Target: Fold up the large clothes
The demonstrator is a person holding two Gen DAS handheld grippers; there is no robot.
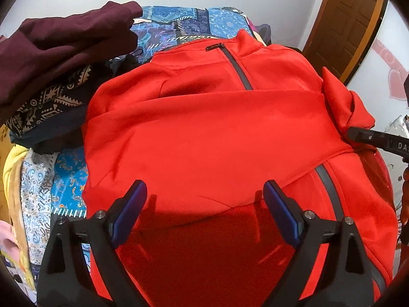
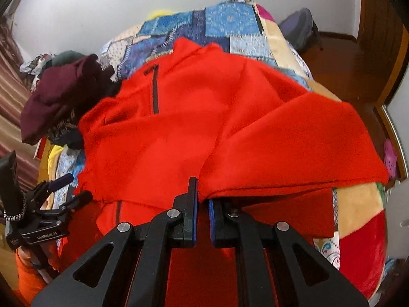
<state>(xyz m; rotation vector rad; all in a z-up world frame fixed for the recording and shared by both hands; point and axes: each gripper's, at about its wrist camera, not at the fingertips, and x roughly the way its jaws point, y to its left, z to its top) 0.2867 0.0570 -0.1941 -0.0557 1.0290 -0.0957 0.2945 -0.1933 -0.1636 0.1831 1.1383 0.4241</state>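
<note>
Jacket point(image 1: 204, 133), the red zip-up one, lies face up across the patchwork quilt point(image 2: 230, 23) on the bed, collar away from me, one sleeve point(image 1: 194, 112) already folded flat across the chest. The biggest risk I see is the whole garment sliding: it is bulky, slick-looking, and its right side hangs near the bed edge, so a hard pull could drag the body along and undo the sleeve fold.

Next is the pile of clothes point(image 1: 58, 58) beside the left shoulder, a maroon top on patterned fabric. It touches or nearly touches the jacket, and a wide sweep on that side could catch it.

My right gripper point(image 2: 203, 199) is pinched on a bunched edge of red cloth, seemingly the other sleeve or side panel; the left-hand view shows its tip buried in that bunch. If the pinch holds only one layer, the fold will come over crooked, or the thick fabric may slip out partway.

My left gripper point(image 1: 204, 197) hovers spread wide over the lower front, holding nothing. Dropped carelessly, it could snag the zipper point(image 1: 329, 189) beside it.
</note>
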